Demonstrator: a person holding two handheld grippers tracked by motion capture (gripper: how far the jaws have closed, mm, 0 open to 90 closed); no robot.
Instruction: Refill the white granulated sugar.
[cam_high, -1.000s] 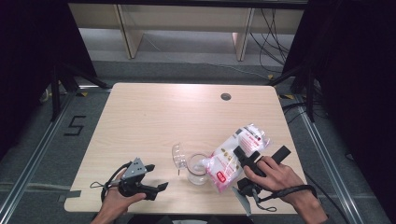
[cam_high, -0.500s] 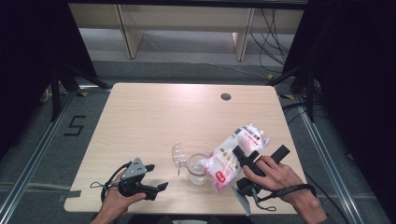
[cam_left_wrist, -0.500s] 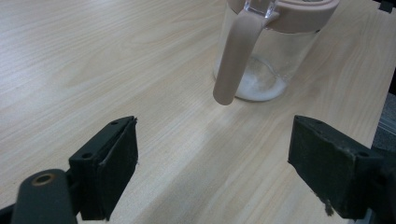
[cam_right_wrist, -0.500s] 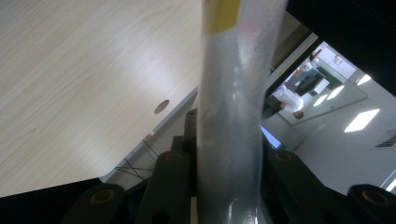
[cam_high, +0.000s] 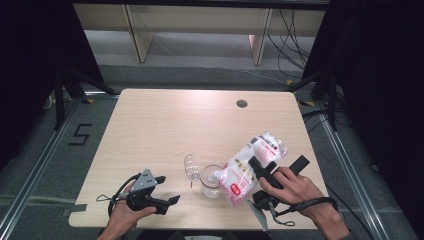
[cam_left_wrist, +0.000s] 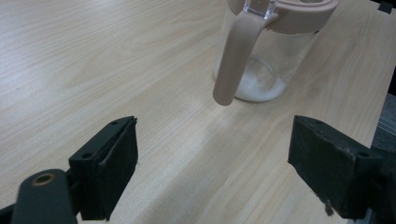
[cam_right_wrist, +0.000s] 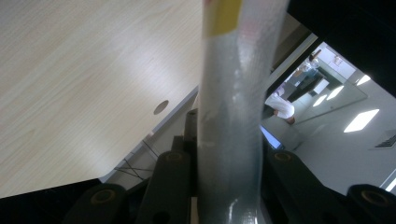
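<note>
A clear glass jar (cam_high: 211, 182) stands near the table's front edge, its pinkish lid (cam_high: 190, 168) flipped open to the left. A little white powder (cam_left_wrist: 259, 87) lies on its bottom, and a pinkish strap (cam_left_wrist: 232, 59) hangs down its side. My right gripper (cam_high: 261, 171) is shut on a white plastic bag (cam_high: 248, 168) with red print. The bag is tilted, its lower corner over the jar's mouth. In the right gripper view the bag (cam_right_wrist: 233, 93) rises between the jaws of the right gripper (cam_right_wrist: 224, 158). My left gripper (cam_high: 167, 191) rests open on the table left of the jar, with nothing between its fingers (cam_left_wrist: 109, 161).
The light wooden table (cam_high: 165, 125) has a round cable hole (cam_high: 242, 103) at the back right. Dark floor and black stands surround it, and a shelf unit stands beyond its far edge.
</note>
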